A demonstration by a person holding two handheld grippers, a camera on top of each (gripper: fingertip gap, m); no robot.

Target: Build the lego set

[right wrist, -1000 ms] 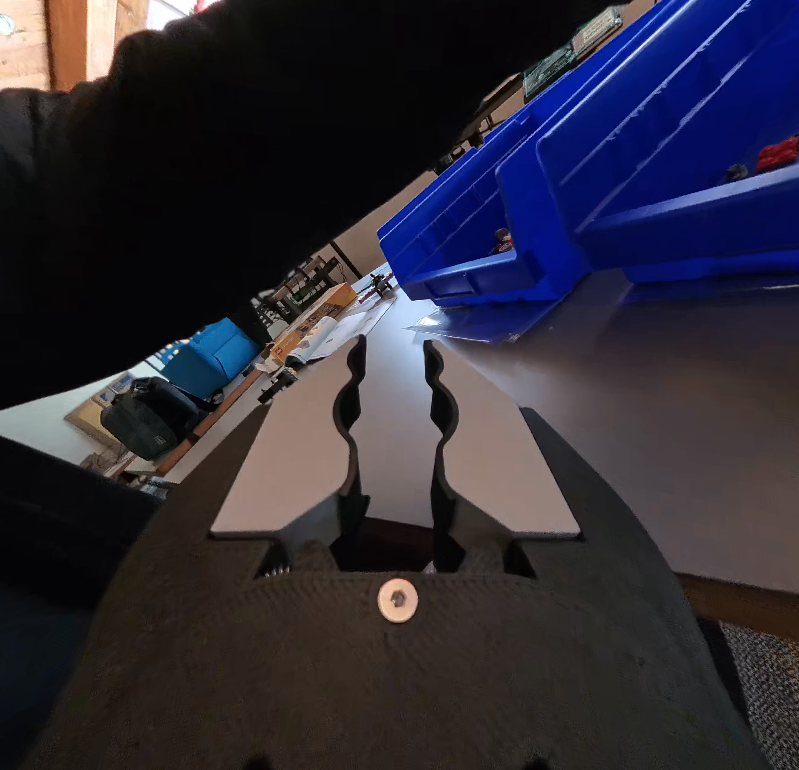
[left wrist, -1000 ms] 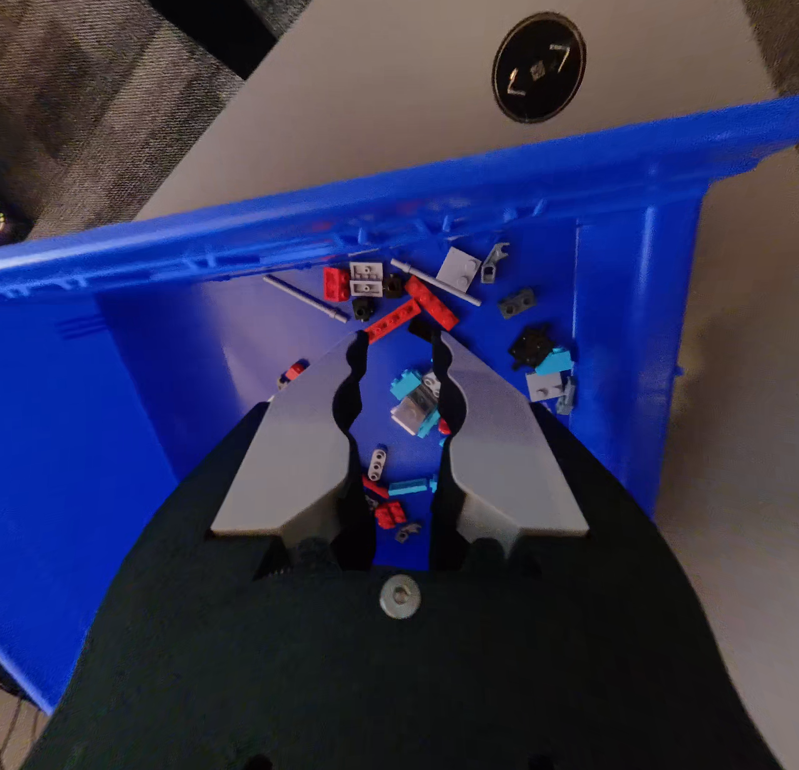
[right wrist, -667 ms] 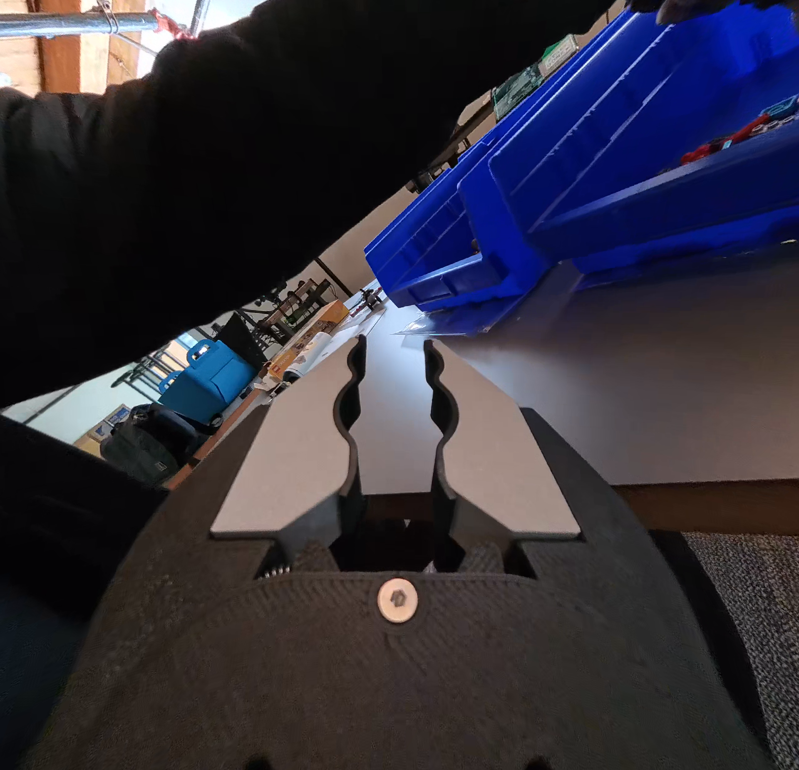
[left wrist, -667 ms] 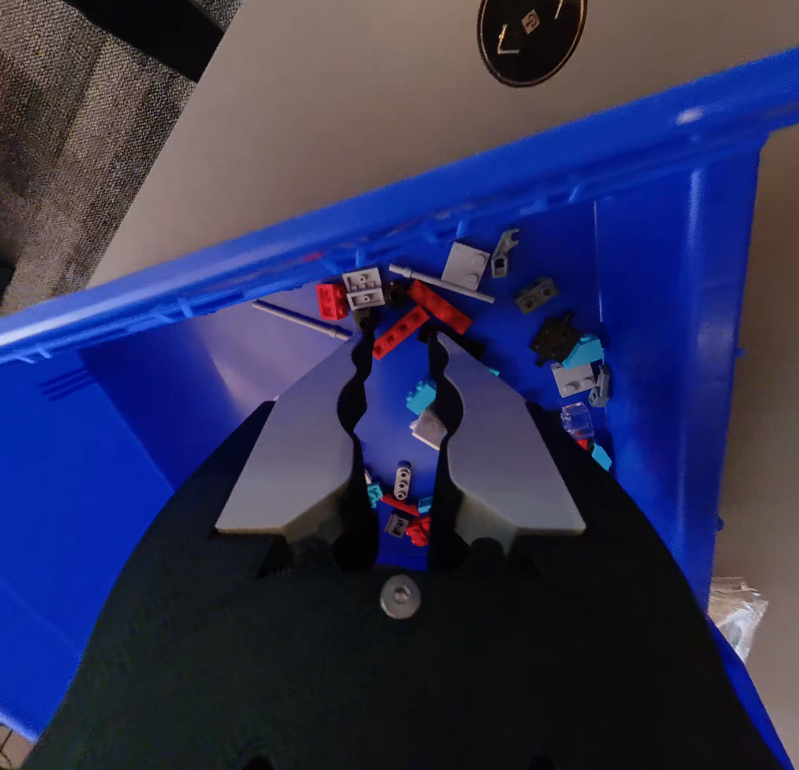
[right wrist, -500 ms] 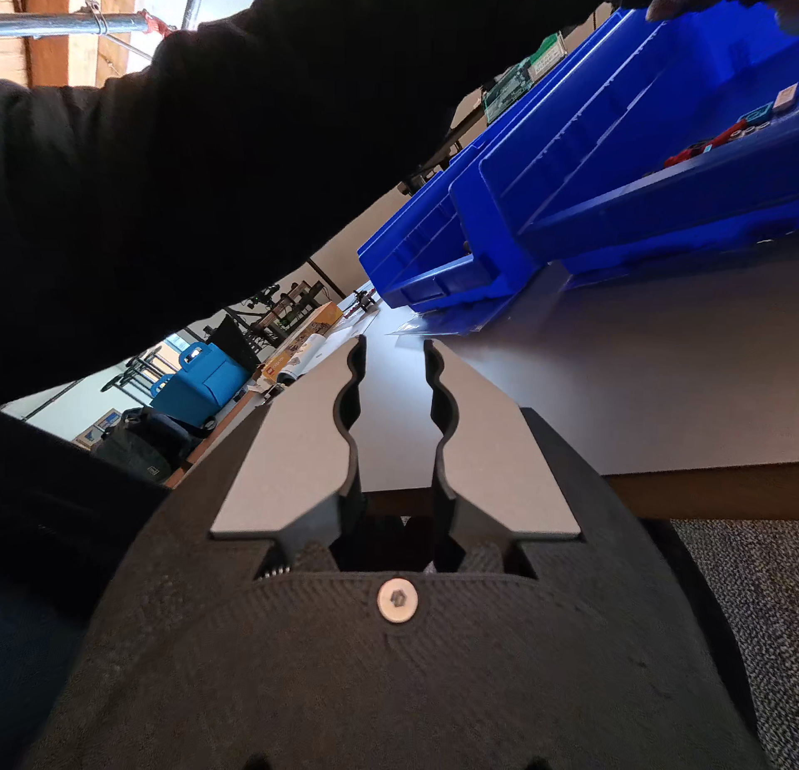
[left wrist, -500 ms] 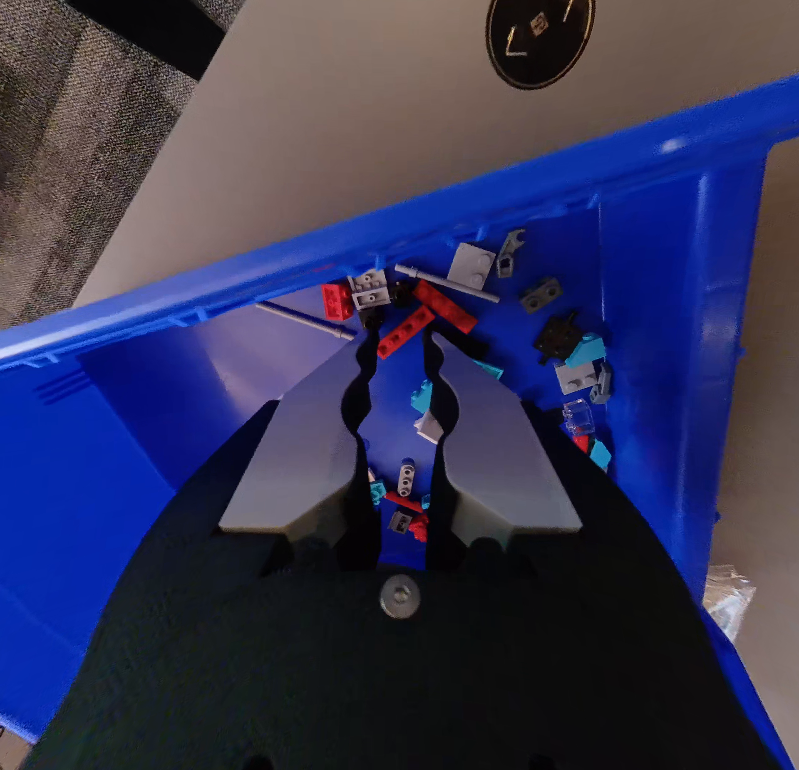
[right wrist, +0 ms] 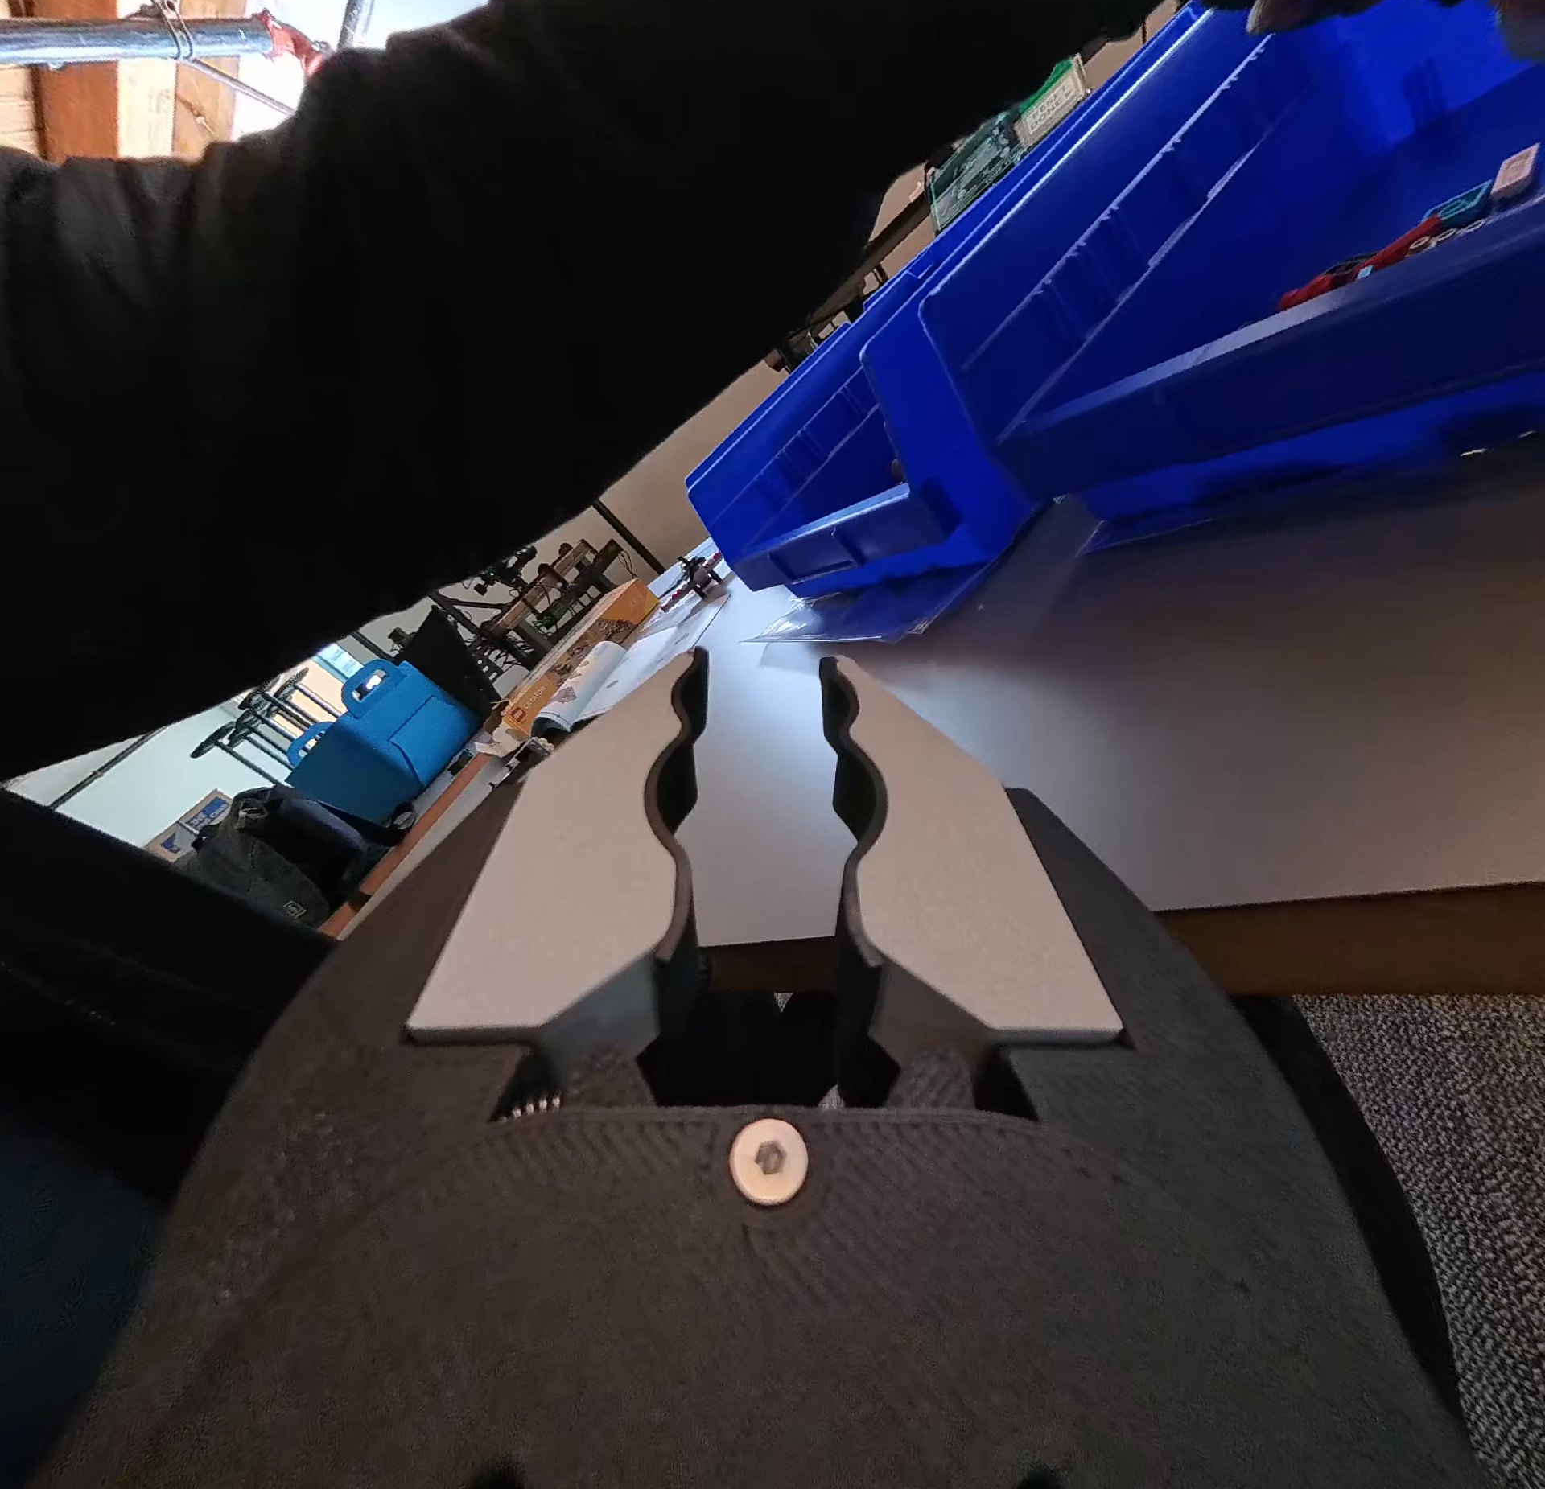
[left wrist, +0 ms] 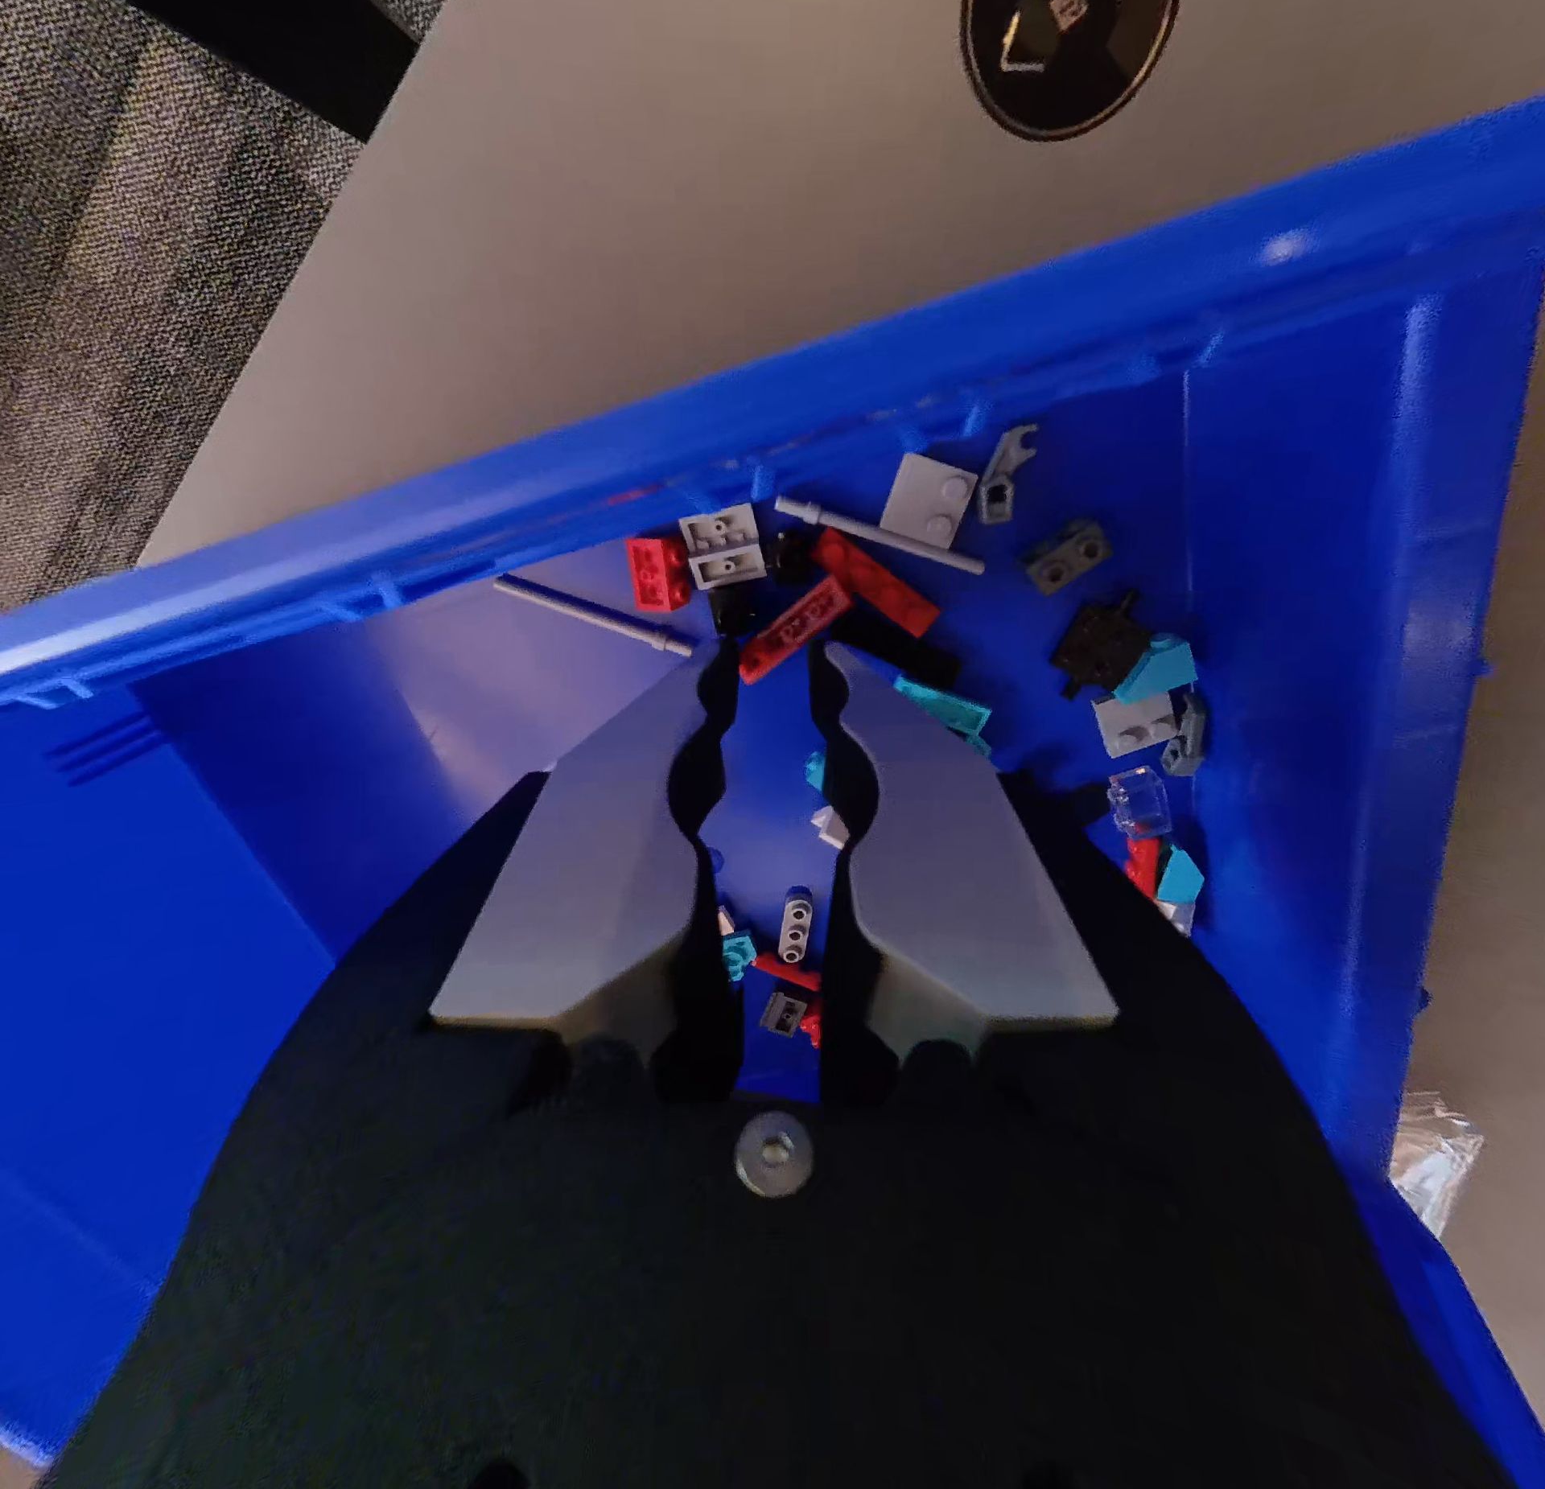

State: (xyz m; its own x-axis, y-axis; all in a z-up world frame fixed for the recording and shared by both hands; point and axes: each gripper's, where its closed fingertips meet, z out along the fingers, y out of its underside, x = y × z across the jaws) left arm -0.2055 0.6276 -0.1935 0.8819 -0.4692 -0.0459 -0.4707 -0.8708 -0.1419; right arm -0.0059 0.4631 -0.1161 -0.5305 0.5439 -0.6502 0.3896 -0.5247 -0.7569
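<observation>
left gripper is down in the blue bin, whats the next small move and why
Probably ease the left gripper forward and down onto the red plate just past its tips. The jaws stand open with nothing between them, and that plate lies loose on the blue bin floor, nearest in line.

The blue bin (left wrist: 1354, 529) has tilted further, sliding loose bricks (left wrist: 1158, 864) toward its right wall.

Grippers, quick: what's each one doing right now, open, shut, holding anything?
Left tool: open, empty, over the loose lego pieces in the blue bin.
Right tool: open, empty, low at the table edge.
</observation>
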